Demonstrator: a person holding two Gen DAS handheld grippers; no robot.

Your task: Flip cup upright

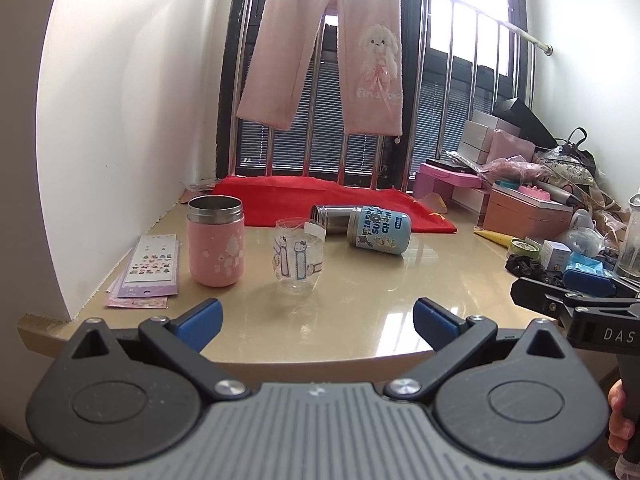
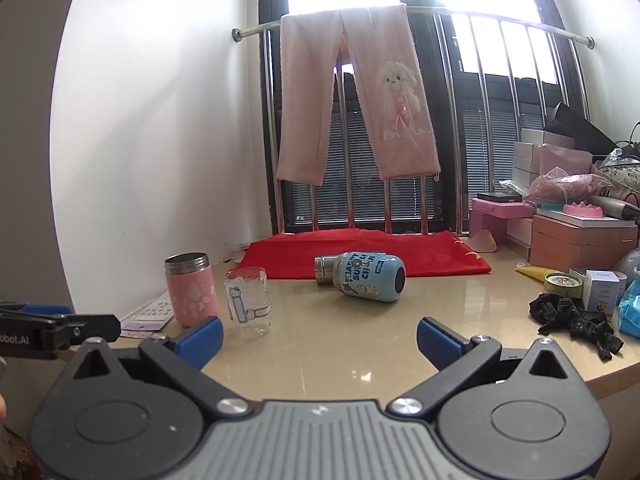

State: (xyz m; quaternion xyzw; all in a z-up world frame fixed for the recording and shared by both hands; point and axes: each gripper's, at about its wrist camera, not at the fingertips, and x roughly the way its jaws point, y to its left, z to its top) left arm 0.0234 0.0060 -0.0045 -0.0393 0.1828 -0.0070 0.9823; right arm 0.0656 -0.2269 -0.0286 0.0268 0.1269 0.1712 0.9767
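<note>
A light blue cup (image 1: pixel 379 230) with cartoon print and a steel neck lies on its side on the beige table (image 1: pixel 360 300), its mouth pointing left; it also shows in the right wrist view (image 2: pixel 368 277). A pink steel-rimmed cup (image 1: pixel 215 241) (image 2: pixel 191 289) and a clear Hello Kitty glass (image 1: pixel 298 256) (image 2: pixel 248 301) stand upright to its left. My left gripper (image 1: pixel 318 322) is open and empty at the table's front edge. My right gripper (image 2: pixel 320 338) is open and empty, also near the front edge, well short of the blue cup.
A red cloth (image 1: pixel 332 200) lies behind the cups by the window bars. Sticker sheets (image 1: pixel 148 268) lie at the left by the wall. Boxes, bags and small items (image 1: pixel 560 216) crowd the right side. Pink trousers (image 1: pixel 332 48) hang above.
</note>
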